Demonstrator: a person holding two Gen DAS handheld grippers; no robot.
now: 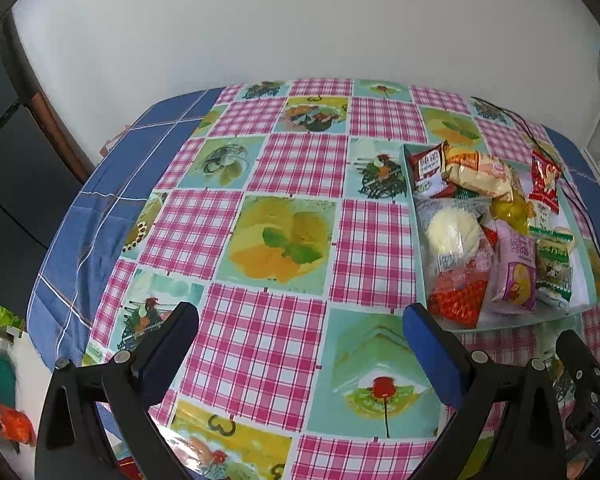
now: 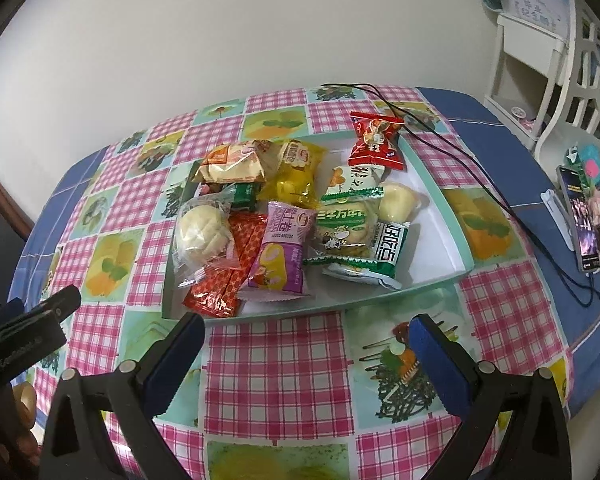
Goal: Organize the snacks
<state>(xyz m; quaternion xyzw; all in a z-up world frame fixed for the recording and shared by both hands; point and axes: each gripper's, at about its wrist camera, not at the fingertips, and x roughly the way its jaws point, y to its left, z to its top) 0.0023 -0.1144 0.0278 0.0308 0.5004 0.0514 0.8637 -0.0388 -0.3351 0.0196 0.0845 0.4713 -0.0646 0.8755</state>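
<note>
Snacks gathered in shallow teal-rimmed cardboard tray (image 2: 440, 196); both claws, left gripper (image 1: 300, 344) and right gripper (image 2: 306, 344), released, empty. Likely finishing: withdraw clear.

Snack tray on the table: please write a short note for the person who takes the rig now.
Left tongs: open, empty, over bare tablecloth left of the tray.
Right tongs: open, empty, just in front of the tray's near edge.
All snacks visible lie in the tray in a loose pile: round bun, purple packet, red packet leaning on the far rim, green packets.
Done: nothing visible loose on the cloth.
Left: the pile is unsorted; tidy it if needed.
</note>
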